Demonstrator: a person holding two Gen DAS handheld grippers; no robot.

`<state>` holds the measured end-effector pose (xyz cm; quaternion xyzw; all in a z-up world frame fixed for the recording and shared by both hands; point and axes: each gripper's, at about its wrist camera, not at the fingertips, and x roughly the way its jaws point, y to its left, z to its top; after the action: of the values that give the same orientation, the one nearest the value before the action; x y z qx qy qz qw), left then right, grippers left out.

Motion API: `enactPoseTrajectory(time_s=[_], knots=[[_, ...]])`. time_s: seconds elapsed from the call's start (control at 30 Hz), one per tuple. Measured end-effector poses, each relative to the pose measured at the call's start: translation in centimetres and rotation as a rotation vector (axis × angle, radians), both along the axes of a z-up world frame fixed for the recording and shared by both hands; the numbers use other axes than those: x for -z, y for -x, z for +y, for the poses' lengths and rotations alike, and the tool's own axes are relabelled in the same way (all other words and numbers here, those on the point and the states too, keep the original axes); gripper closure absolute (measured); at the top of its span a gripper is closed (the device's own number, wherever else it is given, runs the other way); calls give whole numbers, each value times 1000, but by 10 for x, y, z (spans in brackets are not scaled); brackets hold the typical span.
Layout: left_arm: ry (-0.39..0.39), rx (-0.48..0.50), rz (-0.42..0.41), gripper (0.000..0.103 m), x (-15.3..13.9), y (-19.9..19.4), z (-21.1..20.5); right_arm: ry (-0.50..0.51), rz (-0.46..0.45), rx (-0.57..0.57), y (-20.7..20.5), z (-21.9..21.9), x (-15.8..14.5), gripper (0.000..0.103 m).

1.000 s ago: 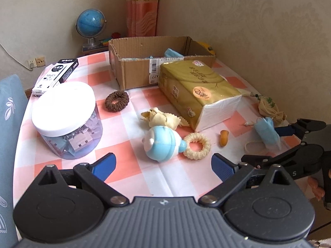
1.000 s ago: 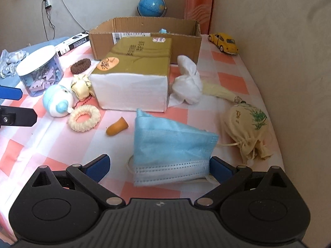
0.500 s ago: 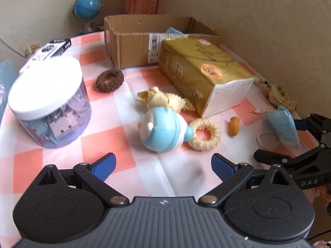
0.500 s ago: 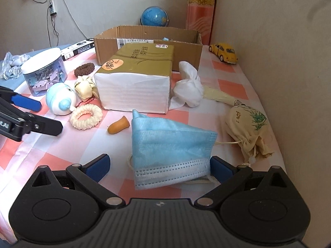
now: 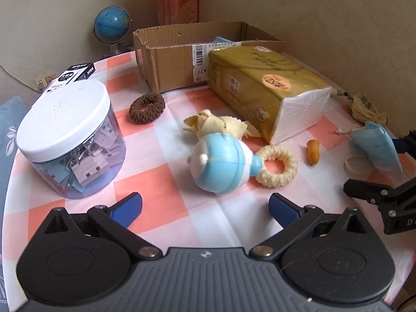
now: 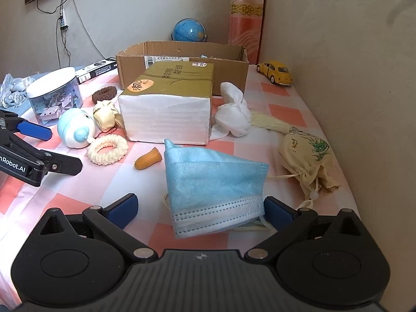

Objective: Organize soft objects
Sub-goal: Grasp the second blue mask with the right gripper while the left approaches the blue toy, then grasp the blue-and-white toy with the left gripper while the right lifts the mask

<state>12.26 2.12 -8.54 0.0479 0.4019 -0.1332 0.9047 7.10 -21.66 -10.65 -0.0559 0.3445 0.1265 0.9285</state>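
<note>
A blue face mask [image 6: 215, 187] lies on the checked tablecloth between the fingers of my open right gripper [image 6: 200, 208]; it also shows at the right of the left wrist view [image 5: 377, 145]. My left gripper [image 5: 205, 209] is open and empty, just in front of a blue-and-white toy [image 5: 221, 163] and a cream rope ring [image 5: 277, 167]. A gold tissue pack [image 5: 265, 91] lies in front of an open cardboard box [image 5: 176, 59]. A brown scrunchie [image 5: 147, 107], a cream cloth [image 5: 215, 124], a white cloth [image 6: 234, 114] and a beige drawstring pouch [image 6: 306, 156] lie around it.
A jar of clips with a white lid [image 5: 70, 137] stands at the left. A small orange piece [image 6: 148, 160], a yellow toy car [image 6: 275, 72], a black-and-white carton [image 5: 72, 75] and a globe [image 5: 111, 26] are also there. A wall runs along the right.
My left gripper has moved forward and lower, closer to the blue-and-white toy. The right gripper has barely moved and stays open around the mask.
</note>
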Motion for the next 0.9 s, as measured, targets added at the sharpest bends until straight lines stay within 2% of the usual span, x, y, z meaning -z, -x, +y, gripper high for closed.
enactPoseTrajectory(time_s=[0.17,0.3,0.37,0.43,0.5,0.53,0.6,0.9], knots=[[43,2,-43,1,-8,0,3,-3,9,4,1,-1,-1,0],[27,19,-93,3,-15,-1,-2,-2,10,3,1,0,0,0],[39,21,-97,8,-18,-5,-2,-2,9,3,1,0,0,0],[54,27,-101,18,-20,-7,-2,-3,9,3,1,0,0,0],[44,27,-104,21,-19,-9,-3,-3,7,4,1,0,0,0],[42,29,-103,27,-18,-10,-4,-3,8,4,1,0,0,0],[52,40,-88,32,-17,-10,-4,-2,12,5,0,0,0,0],[63,50,-73,40,-15,-13,-6,-5,16,-11,0,-3,-12,0]])
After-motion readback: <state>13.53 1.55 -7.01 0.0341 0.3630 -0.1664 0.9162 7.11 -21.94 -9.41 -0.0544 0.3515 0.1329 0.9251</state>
